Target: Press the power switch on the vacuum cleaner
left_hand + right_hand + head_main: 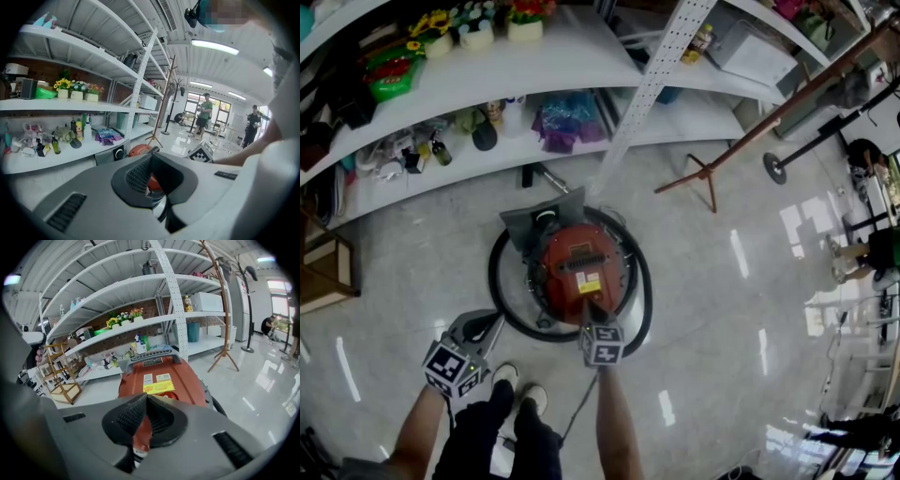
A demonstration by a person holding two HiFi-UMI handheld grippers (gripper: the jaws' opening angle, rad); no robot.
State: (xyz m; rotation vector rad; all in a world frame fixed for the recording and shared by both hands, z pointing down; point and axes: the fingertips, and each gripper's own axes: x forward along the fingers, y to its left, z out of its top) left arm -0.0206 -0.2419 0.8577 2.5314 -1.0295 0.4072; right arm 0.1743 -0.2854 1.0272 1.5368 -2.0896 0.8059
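White tiered shelves (572, 61) and a wooden coat stand (769, 119) occupy glossy floor (722, 281).

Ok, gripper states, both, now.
Left gripper: shut, holding nothing.
Right gripper: shut, holding nothing, tips at the vacuum cleaner.

Round red vacuum cleaner shell (564, 272): smooth plastic, slight sheen. Pale grey floor (722, 300): glossy, mirror-like. White perforated shelf upright (654, 80): painted metal, probably matt.
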